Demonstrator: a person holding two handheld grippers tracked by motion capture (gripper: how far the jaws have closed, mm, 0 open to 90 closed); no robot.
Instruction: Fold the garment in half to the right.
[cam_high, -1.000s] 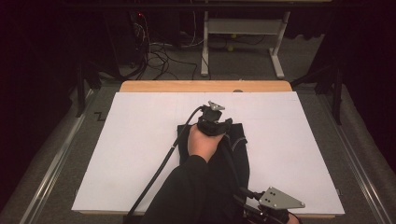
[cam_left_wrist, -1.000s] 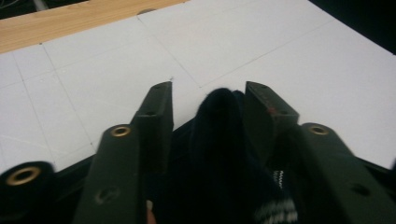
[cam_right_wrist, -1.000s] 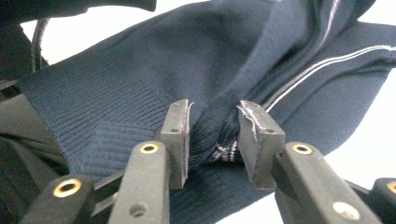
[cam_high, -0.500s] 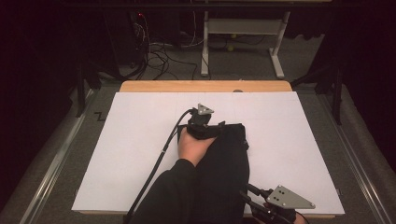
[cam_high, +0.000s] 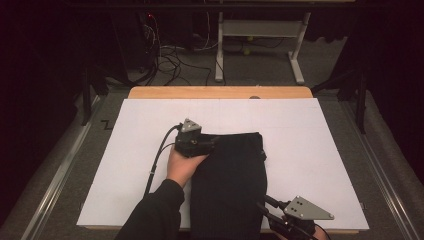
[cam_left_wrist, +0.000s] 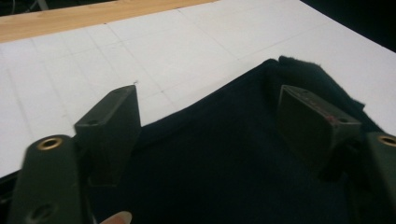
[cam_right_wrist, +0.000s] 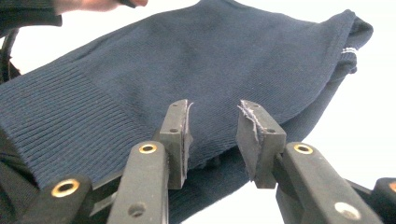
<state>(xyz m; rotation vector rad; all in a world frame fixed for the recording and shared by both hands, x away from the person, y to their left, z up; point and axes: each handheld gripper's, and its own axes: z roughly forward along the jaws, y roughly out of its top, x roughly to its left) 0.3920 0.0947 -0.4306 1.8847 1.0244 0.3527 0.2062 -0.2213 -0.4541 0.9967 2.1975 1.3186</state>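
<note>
From the high view, one folded dark sweater (cam_high: 227, 182) lies on the white table sheet (cam_high: 310, 145), a long rectangle running from the sheet's middle toward the near edge. There are two grippers. The left gripper (cam_high: 212, 143) lies level at the sweater's far left corner, held in one bare hand (cam_high: 182, 165) whose dark sleeve (cam_high: 155, 212) comes in from the bottom; one black cable (cam_high: 157, 160) trails back from it along the sheet. The right gripper (cam_high: 267, 210), with one grey three-cornered plate (cam_high: 306, 208) on top, sits at the sweater's near right edge. Beyond the sheet one strip of bare wooden tabletop (cam_high: 220, 92) shows, and farther back stand the two legs of a white frame (cam_high: 260, 30) on the floor.

In the left gripper view, the two black jaws stand wide apart — they have just been opening — over the sweater (cam_left_wrist: 233, 158), and neither pad presses on the cloth; the garment's far corner (cam_left_wrist: 303, 70) rises slightly between them against the white sheet (cam_left_wrist: 140, 51). One fingertip (cam_left_wrist: 116, 218) shows at the bottom edge.

In the right gripper view, the two jaws stand partly open with a clear gap between their frayed pads (cam_right_wrist: 180, 135), just in front of the navy knit sweater (cam_right_wrist: 210, 60) — its ribbed hem (cam_right_wrist: 51, 116) is to the left. Whether the pads touch the cloth I cannot tell; nothing is pinched between them.
</note>
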